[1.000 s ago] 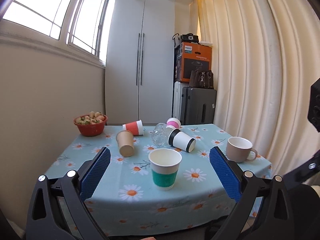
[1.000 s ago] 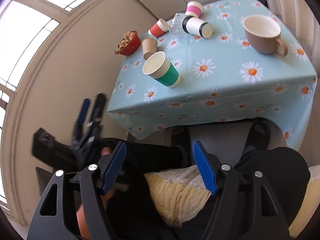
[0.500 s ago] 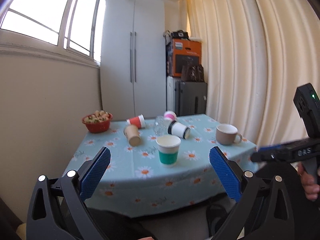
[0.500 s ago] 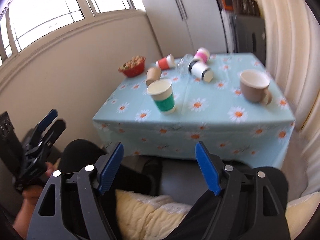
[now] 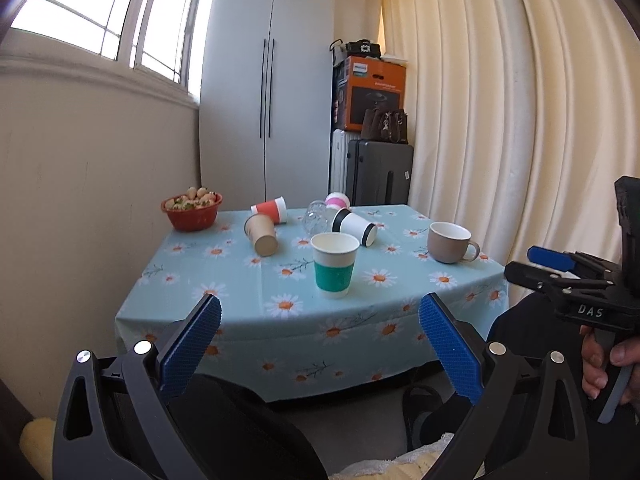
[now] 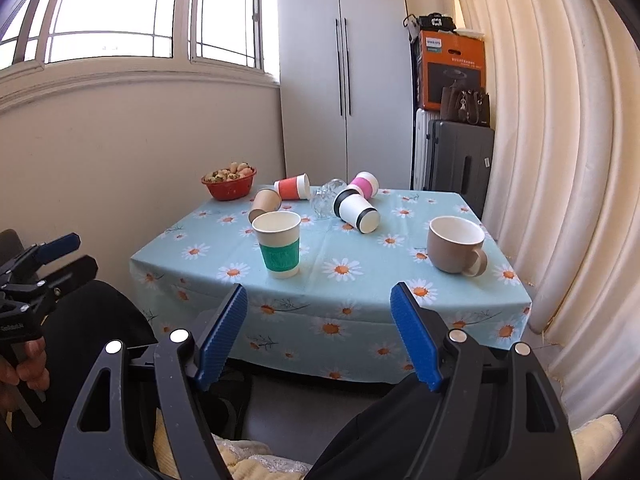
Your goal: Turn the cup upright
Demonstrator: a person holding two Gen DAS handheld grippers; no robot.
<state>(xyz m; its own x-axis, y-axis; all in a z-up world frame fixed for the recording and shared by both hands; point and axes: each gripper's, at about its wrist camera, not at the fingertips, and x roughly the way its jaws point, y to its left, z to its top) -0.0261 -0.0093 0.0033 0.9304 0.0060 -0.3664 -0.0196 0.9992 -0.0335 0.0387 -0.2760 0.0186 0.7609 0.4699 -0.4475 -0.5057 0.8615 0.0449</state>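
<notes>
Several cups sit on a daisy-print table point(image 5: 240, 288) point(image 6: 460, 304). A green-banded paper cup point(image 5: 334, 265) point(image 6: 278, 244) stands upright near the front. A brown paper cup point(image 5: 262, 234) point(image 6: 264, 203), a red cup point(image 5: 270, 209) point(image 6: 293, 187), a clear glass point(image 5: 314, 215) point(image 6: 326, 200), a pink cup point(image 5: 338, 201) point(image 6: 365, 184) and a black-banded white cup point(image 5: 355, 227) point(image 6: 356, 211) lie on their sides. My left gripper point(image 5: 320, 338) point(image 6: 60, 256) and right gripper point(image 6: 320, 334) point(image 5: 536, 262) are open and empty, held short of the table's front edge.
A beige mug point(image 5: 450, 242) point(image 6: 458, 249) stands upright at the table's right. A red bowl of food point(image 5: 192, 210) point(image 6: 229, 182) sits at the back left. Wall on the left, curtain on the right, cupboard and suitcases behind. My lap is below the grippers.
Both grippers have pulled back from the table and levelled out. The right one has swung up from pointing down at my lap and now faces the table. Cups have not moved.
</notes>
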